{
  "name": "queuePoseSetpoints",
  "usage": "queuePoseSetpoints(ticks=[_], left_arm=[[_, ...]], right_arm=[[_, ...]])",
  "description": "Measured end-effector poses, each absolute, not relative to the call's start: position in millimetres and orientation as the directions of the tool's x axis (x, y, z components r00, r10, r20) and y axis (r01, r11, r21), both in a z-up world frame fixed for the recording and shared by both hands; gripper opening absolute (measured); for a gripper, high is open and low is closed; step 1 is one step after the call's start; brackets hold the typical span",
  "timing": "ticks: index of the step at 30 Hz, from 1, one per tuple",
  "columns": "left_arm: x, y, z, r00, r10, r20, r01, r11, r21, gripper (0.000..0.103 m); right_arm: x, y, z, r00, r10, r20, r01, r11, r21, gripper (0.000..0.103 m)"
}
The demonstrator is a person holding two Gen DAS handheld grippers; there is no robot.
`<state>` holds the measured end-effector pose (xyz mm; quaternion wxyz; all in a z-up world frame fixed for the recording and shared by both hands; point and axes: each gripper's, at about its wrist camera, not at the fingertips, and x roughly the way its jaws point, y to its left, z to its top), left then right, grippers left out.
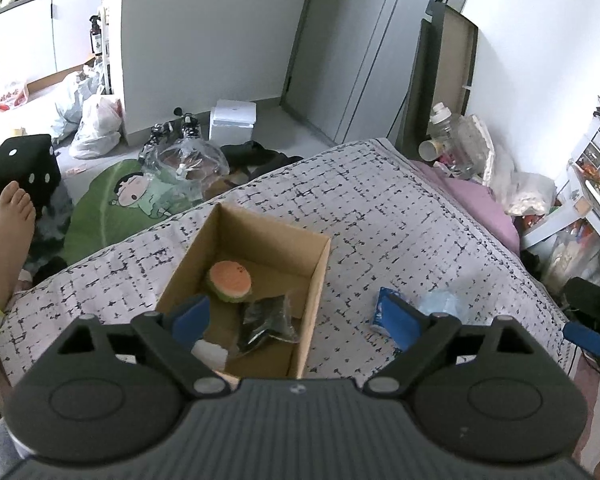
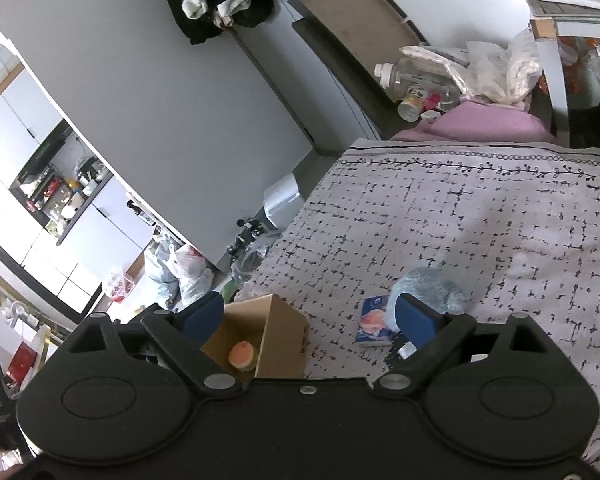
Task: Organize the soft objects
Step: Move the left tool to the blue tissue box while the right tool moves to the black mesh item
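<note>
Box [image 1: 320, 268] on bed [image 1: 400, 208]; burger toy [image 1: 230, 280] inside; tissue pack [image 1: 382, 312] right.

The left gripper [image 1: 298, 322] hides the cardboard box's [image 1: 320, 264] near end; the tissue pack's [image 1: 382, 312] print is unreadable.

Ahead of the claw a patterned bedspread [image 1: 380, 208] covers the bed. Beyond its far edge lie a green cartoon rug [image 1: 112, 208], white plastic bags [image 1: 96, 124] and a white box [image 1: 233, 120]; a black dice cube [image 1: 24, 168] sits far left.
</note>
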<state>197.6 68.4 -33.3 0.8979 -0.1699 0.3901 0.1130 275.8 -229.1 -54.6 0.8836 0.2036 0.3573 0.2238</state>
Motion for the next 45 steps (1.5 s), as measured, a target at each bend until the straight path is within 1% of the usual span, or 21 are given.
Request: queuePoseSetpoints(ticks=[4,7,11,15,18,20,24,26,28,31,33,36,37,38,39,40,45], left_arm=[[204,60,-36,0.673,0.050,-0.738,-0.321,0.919,-0.231,0.092],[209,52,-40,0.678,0.038,-0.734,-0.302,0.925,-0.231,0.092],[218,41,-45,0.700,0.072,-0.711,-0.294,0.935,-0.196,0.092],[233,31,-59,0.703,0.017,-0.711,-0.255,0.939,-0.229,0.092],[241,20,-69,0.705,-0.006,-0.709,-0.226,0.946,-0.233,0.091],[247,15,-76,0.700,-0.020,-0.714,-0.216,0.947,-0.239,0.091],[261,7,-91,0.687,-0.061,-0.724,-0.195,0.945,-0.264,0.089],[266,2,-98,0.683,-0.072,-0.727,-0.183,0.946,-0.266,0.088],[272,-1,-106,0.674,-0.083,-0.734,-0.177,0.947,-0.269,0.087],[282,-4,-120,0.654,-0.107,-0.749,-0.176,0.941,-0.288,0.081],[290,-6,-132,0.636,-0.122,-0.762,-0.177,0.938,-0.298,0.073],[301,-11,-148,0.609,-0.140,-0.781,-0.176,0.936,-0.305,0.065],[304,-12,-153,0.603,-0.145,-0.784,-0.177,0.935,-0.309,0.063],[307,-13,-157,0.598,-0.150,-0.787,-0.178,0.933,-0.313,0.060],[310,-14,-162,0.592,-0.154,-0.791,-0.180,0.931,-0.317,0.057],[313,-14,-167,0.585,-0.159,-0.795,-0.183,0.929,-0.320,0.056],[327,-18,-187,0.556,-0.186,-0.810,-0.176,0.926,-0.334,0.051]], right_arm=[[285,-237,-61,0.645,0.518,-0.562,-0.227,0.832,0.507,0.093],[290,-243,-74,0.641,0.516,-0.568,-0.199,0.827,0.526,0.093],[296,-250,-105,0.645,0.479,-0.595,-0.104,0.826,0.553,0.092],[300,-255,-128,0.624,0.472,-0.623,-0.060,0.824,0.564,0.091],[305,-259,-140,0.610,0.481,-0.630,-0.022,0.805,0.593,0.089],[310,-262,-148,0.597,0.493,-0.633,0.007,0.786,0.619,0.083],[320,-262,-162,0.573,0.497,-0.652,0.044,0.775,0.630,0.081],[324,-262,-168,0.562,0.495,-0.662,0.059,0.775,0.630,0.076],[329,-262,-173,0.548,0.499,-0.671,0.075,0.770,0.634,0.074],[336,-261,-184,0.519,0.503,-0.691,0.102,0.766,0.635,0.071],[341,-260,-192,0.493,0.515,-0.701,0.119,0.759,0.641,0.070],[348,-258,-202,0.466,0.523,-0.713,0.138,0.753,0.643,0.070],[350,-257,-204,0.461,0.523,-0.717,0.140,0.755,0.641,0.068],[352,-256,-207,0.454,0.526,-0.719,0.141,0.754,0.641,0.064],[355,-256,-210,0.446,0.531,-0.720,0.143,0.752,0.643,0.061],[358,-255,-213,0.437,0.535,-0.723,0.146,0.751,0.644,0.059],[371,-249,-229,0.394,0.549,-0.737,0.158,0.749,0.643,0.059]])
